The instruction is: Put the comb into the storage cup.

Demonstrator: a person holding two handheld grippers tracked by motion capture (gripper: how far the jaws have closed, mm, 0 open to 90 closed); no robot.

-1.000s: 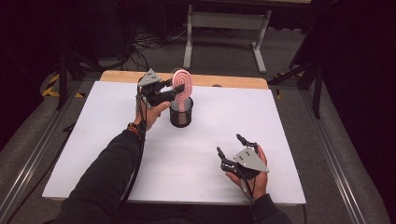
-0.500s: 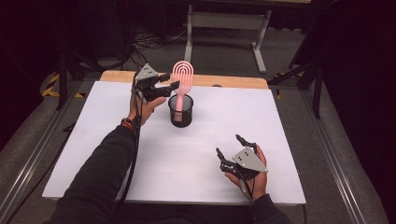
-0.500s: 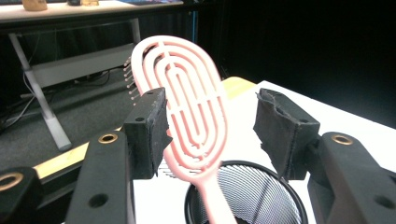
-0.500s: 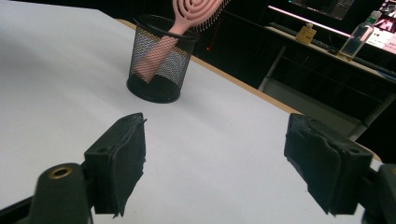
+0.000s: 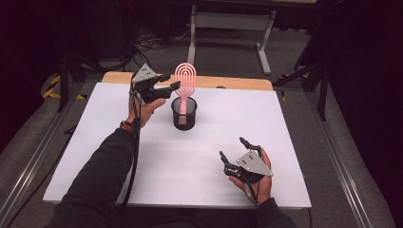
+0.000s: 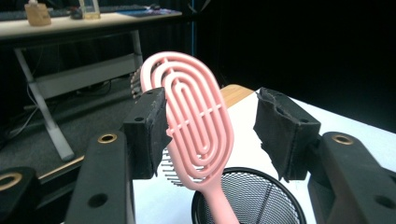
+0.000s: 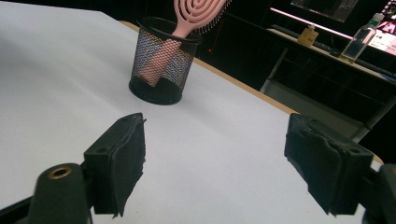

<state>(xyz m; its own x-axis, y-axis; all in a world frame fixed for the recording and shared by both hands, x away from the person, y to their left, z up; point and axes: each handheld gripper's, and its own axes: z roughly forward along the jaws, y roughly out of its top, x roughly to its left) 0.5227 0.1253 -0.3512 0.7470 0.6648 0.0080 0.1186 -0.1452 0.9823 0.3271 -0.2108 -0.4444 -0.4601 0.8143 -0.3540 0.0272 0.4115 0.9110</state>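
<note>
I had the pink hairbrush [image 6: 198, 135] standing handle-down in the black mesh cup [image 5: 184, 114], its oval head leaning up over the rim toward the far wooden edge of the white table [image 5: 95, 156]. My left gripper [image 5: 172, 85] sat level with that head, and its jaws had just been opening. In the left gripper view the brush head stood between the pads. The right pad [image 6: 280, 135] was plainly clear of it. The left pad [image 6: 149, 130] looked to be just beside the brush's edge or brushing it, and I could not tell which from that angle. I judged the brush released and resting on the cup alone.

My right gripper [image 5: 233, 148] lay near the front of the table, well apart from the cup, jaws spread with nothing between them.

To finish the release well, I thought the left jaws needed to spread wider before any retreat, so that neither pad could drag the head sideways. The cup looked light and the brush top-heavy, so a snagged bristle could tip both. I would draw the gripper straight back along its own line, away from the head, and watch that the brush kept its lean against the rim.
</note>
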